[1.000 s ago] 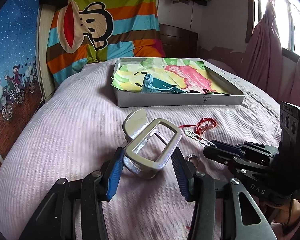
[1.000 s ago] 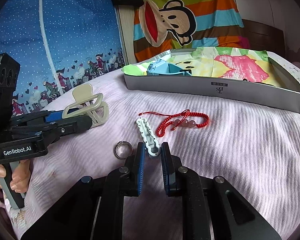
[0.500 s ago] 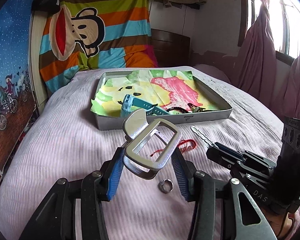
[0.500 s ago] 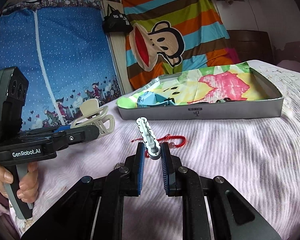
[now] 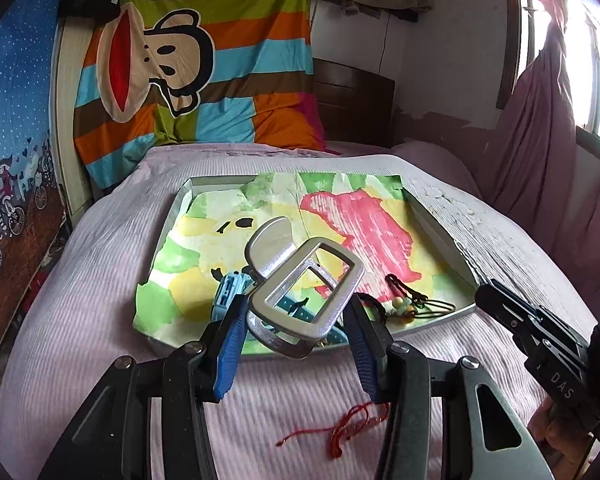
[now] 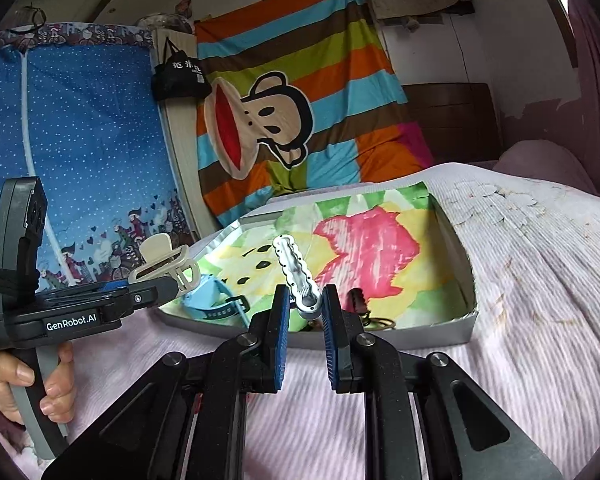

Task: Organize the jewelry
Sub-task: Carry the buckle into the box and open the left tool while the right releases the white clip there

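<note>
My left gripper (image 5: 296,316) is shut on a large silver claw hair clip (image 5: 300,292) and holds it above the near edge of the grey tray (image 5: 440,224). My right gripper (image 6: 305,308) is shut on a small white wavy hair clip (image 6: 294,270), raised over the tray's (image 6: 456,240) front wall. The tray is lined with bright painted paper and holds a blue watch (image 5: 228,294) and a dark beaded cord (image 5: 404,300). A red string bracelet (image 5: 348,426) lies on the pink bedspread below my left gripper.
The bed's pink cover (image 5: 80,320) spreads all round the tray. A striped monkey blanket (image 5: 188,60) hangs at the headboard behind. A blue fabric wardrobe (image 6: 80,140) stands on the left, pink curtains (image 5: 540,140) on the right.
Both grippers have risen and moved forward to the tray with their clips. The red bracelet and the ring stayed on the bed; the ring is out of view now.
</note>
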`<state>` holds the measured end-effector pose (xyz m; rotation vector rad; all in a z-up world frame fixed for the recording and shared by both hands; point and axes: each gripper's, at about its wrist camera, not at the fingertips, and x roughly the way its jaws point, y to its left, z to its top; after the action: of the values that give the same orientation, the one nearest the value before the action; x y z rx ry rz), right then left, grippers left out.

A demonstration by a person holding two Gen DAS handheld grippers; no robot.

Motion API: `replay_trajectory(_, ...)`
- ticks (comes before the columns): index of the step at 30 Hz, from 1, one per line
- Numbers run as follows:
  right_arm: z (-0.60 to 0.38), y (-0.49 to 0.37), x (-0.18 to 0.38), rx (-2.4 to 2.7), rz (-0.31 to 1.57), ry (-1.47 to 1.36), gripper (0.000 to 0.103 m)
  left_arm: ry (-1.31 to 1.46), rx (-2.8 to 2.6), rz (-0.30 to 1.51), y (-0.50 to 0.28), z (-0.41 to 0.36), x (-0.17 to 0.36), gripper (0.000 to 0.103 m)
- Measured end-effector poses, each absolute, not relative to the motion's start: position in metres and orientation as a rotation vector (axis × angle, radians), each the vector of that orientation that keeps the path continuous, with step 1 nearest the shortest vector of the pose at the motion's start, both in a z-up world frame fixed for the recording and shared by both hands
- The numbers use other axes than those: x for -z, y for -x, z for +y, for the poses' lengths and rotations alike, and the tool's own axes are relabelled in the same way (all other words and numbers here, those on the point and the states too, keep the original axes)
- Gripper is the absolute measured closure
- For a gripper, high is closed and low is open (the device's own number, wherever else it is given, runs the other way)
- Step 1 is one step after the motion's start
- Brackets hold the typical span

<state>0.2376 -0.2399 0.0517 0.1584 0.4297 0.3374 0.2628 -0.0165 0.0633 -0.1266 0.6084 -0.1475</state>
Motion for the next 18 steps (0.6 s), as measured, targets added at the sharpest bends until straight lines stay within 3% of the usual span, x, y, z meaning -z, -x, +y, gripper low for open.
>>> replay_trajectory(18,-0.246,-0.319,-0.037,-0.249,0.653,-0.121,0.089,0.198,0.151,0.733,-0.305,-0.04,-0.038,0.057)
